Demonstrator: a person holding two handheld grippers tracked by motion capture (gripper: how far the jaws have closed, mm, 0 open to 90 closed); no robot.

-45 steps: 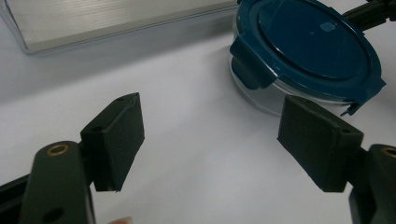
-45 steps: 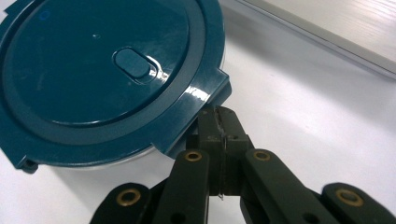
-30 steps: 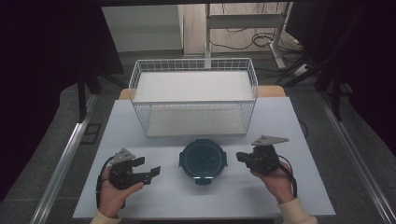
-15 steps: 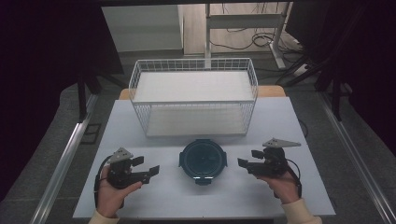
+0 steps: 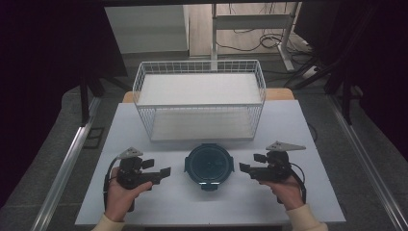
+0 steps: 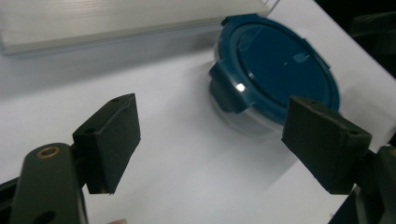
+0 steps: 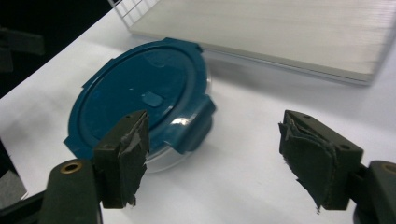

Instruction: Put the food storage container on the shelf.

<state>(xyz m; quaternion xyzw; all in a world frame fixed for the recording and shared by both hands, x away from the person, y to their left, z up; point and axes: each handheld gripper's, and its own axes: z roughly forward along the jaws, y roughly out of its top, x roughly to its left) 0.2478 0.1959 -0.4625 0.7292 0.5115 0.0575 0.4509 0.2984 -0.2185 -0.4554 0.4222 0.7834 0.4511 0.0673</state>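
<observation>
Left claw (image 5: pixel 163 172) is sitting wide open, nothing between the jaws, which have just been opening further. Right claw (image 5: pixel 246 168) is also gaping empty; it has just been opening too. Both are aiming inward at the tub (image 5: pixel 209 164), which is lying between them on the table (image 5: pixel 144 211), lid (image 6: pixel 280 60) on and latch tabs down. In the left claw view the tub is ahead and off toward the right jaw, not yet inside the gap. In the right claw view it is ahead toward the left jaw, also apart. Probably flanking it so each claw takes one side. Beyond the tub, the basket (image 5: pixel 199 103) is standing close, limiting forward room. Open table is lying behind each claw; the near edge is running just under the wrists.
</observation>
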